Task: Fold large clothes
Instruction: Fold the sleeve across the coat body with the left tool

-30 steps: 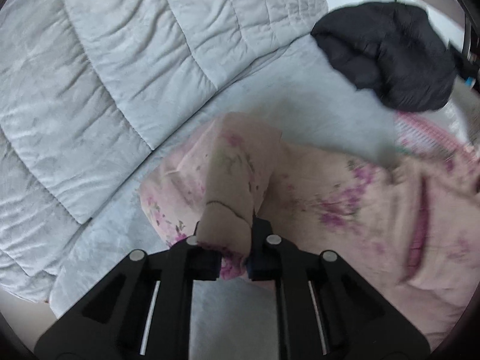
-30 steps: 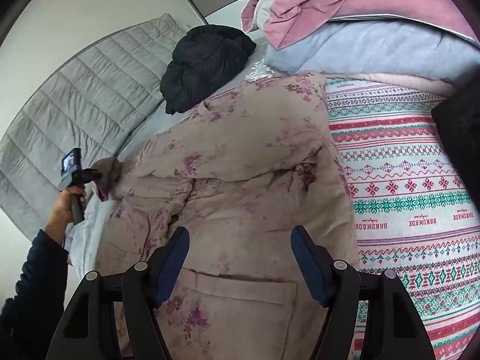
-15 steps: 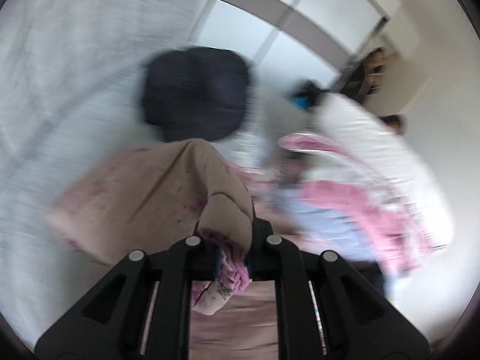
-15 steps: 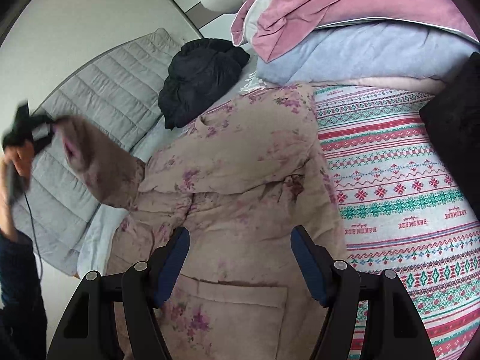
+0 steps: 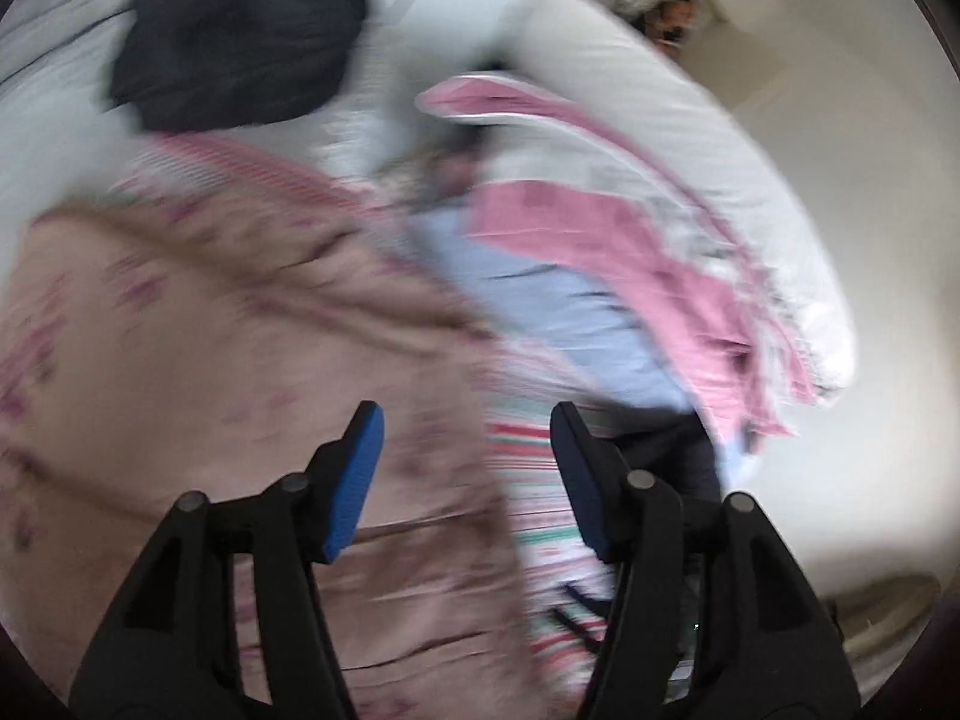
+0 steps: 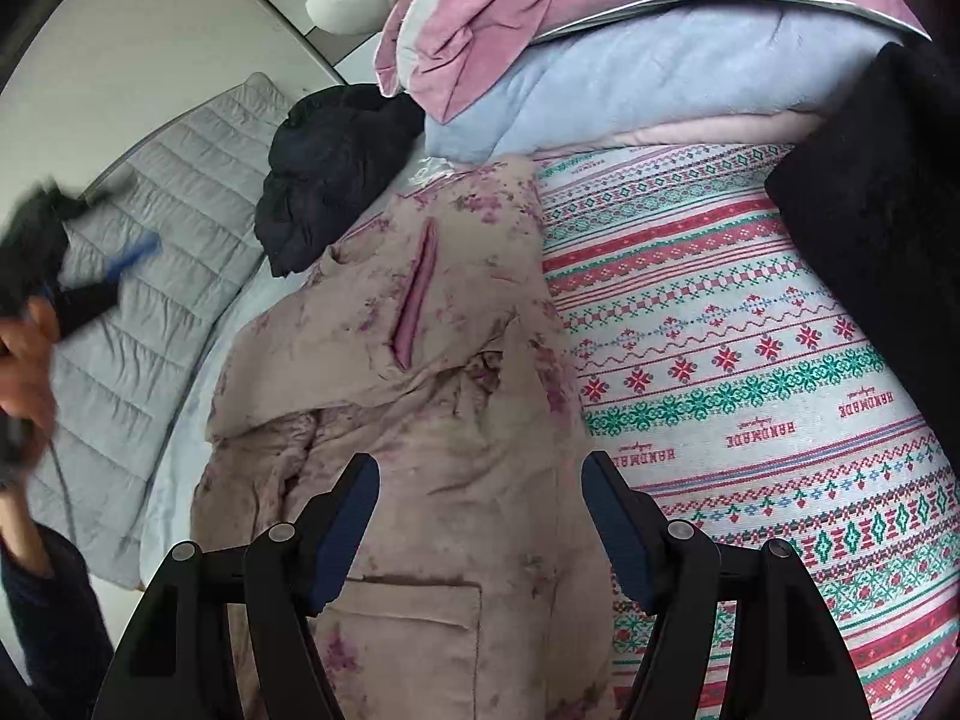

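Note:
A pink floral quilted robe (image 6: 420,420) lies spread on the bed, and one sleeve (image 6: 414,294) is folded across its chest with the pink cuff lining showing. My right gripper (image 6: 480,474) hovers open above the robe's lower front with nothing between its fingers. In the blurred left wrist view my left gripper (image 5: 467,420) is above the robe (image 5: 180,360) near its right edge. Its jaws are opening and nothing is between them. The right wrist view shows the left gripper (image 6: 90,276) raised at the far left in a person's hand.
A black garment (image 6: 336,174) is bunched by the robe's collar, against a grey quilted headboard (image 6: 150,228). A patterned knit blanket (image 6: 750,360) covers the bed to the right. Pink and blue blankets (image 6: 600,60) are piled behind it. A black object (image 6: 888,192) sits at the right edge.
My left gripper lifted the sleeve, swung it over the robe and let go; the sleeve now lies across the chest. The left jaws went from shut to open. My right gripper shifted slightly.

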